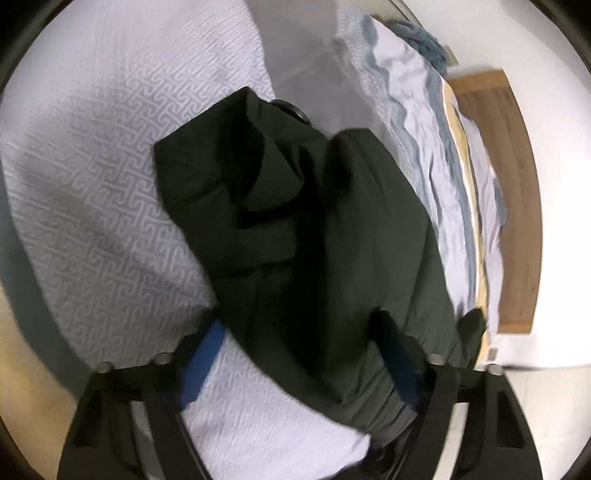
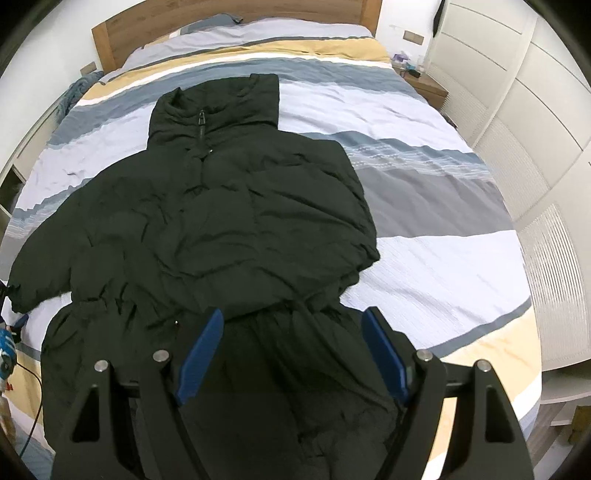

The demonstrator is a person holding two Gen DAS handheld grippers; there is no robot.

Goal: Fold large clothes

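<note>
A large black puffer jacket (image 2: 221, 221) lies front up on the bed, collar toward the headboard, its right sleeve folded over the chest and its left sleeve (image 2: 40, 266) stretched out to the left. My right gripper (image 2: 291, 325) is open above the jacket's waist and lower hem, holding nothing. My left gripper (image 1: 299, 332) is open over the end of a black sleeve (image 1: 303, 206) that lies on the white patterned quilt (image 1: 92, 184); its jaws straddle the fabric without closing on it.
The striped duvet (image 2: 424, 177) covers the bed, with a wooden headboard (image 2: 236, 22) at the far end. White wardrobes (image 2: 535, 129) stand on the right and a nightstand (image 2: 424, 83) beside them. A cable and small objects (image 2: 9, 350) lie at the left edge.
</note>
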